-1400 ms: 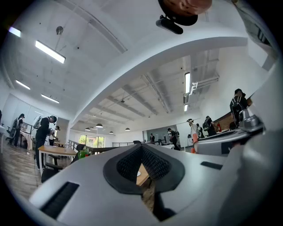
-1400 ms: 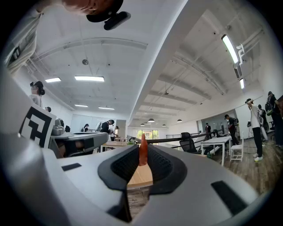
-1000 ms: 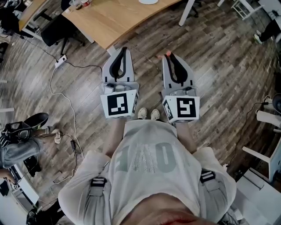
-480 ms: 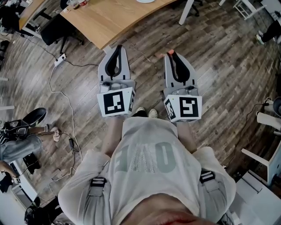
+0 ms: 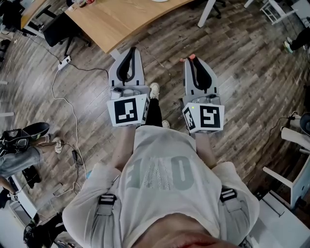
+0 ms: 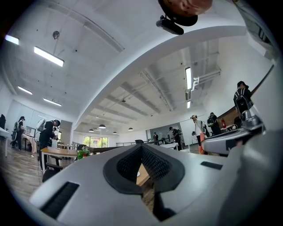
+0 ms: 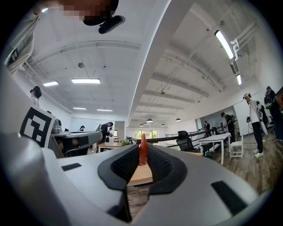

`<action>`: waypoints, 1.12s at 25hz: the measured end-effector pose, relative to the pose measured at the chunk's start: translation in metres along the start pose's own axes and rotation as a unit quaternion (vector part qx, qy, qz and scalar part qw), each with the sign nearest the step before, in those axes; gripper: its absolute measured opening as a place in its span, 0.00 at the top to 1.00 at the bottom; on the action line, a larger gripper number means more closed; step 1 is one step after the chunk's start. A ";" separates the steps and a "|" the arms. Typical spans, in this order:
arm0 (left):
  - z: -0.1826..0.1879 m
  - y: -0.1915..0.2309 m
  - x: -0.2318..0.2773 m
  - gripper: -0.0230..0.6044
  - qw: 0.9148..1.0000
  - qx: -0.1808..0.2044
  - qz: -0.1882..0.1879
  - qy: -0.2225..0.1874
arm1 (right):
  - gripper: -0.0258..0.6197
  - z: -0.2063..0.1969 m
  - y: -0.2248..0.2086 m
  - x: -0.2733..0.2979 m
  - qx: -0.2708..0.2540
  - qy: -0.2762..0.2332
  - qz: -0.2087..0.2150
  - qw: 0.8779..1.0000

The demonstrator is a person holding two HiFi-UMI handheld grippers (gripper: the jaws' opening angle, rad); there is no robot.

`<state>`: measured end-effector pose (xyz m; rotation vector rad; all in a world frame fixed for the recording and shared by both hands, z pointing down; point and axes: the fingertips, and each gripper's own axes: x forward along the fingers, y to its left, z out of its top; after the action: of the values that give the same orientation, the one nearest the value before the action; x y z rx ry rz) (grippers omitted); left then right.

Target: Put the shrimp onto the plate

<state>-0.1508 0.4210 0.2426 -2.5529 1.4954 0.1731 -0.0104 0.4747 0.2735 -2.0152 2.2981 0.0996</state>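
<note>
No brand or label can be read. Each gripper carries a marker cube: the left cube [image 5: 128,111] and the right cube [image 5: 206,117] show only black-and-white square patterns. The large pale letters on the person's shirt [image 5: 157,174] are too faint and oddly turned to read with confidence.

The right gripper [image 5: 192,60] pinches the shrimp [image 5: 192,56], a slim orange-red piece standing upright between the jaw tips and poking out just past them. The left gripper [image 5: 131,50], level with it and to its left, has its jaws pressed together at the tips with nothing between them.

Ahead of both grippers and a little to the left stands a wooden table [image 5: 126,19]. A white curved rim [image 5: 162,1] lies on its far part, cut off by the frame; I cannot tell whether it is the plate or whether it holds anything.
</note>
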 end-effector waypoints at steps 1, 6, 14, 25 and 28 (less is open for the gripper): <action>-0.002 0.000 0.005 0.95 1.000 0.000 -0.004 -0.004 | 0.86 -0.001 -0.002 0.004 -0.001 0.000 -0.002 1.000; -0.014 0.003 0.037 0.95 1.000 -0.006 -0.014 -0.009 | 0.86 -0.008 -0.015 0.026 -0.012 0.006 -0.007 1.000; -0.029 0.013 0.102 0.95 1.000 -0.014 -0.027 -0.005 | 0.86 -0.011 -0.043 0.085 -0.019 0.006 -0.015 1.000; -0.042 0.056 0.202 0.95 1.000 -0.016 -0.023 0.003 | 0.86 -0.011 -0.071 0.195 -0.013 0.015 -0.015 1.000; -0.047 0.072 0.228 0.95 1.000 -0.017 -0.022 0.005 | 0.86 -0.013 -0.073 0.228 -0.017 0.017 -0.009 1.000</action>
<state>-0.1016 0.1821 0.2388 -2.6138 1.4518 0.1810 0.0323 0.2387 0.2623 -2.0693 2.3129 0.1033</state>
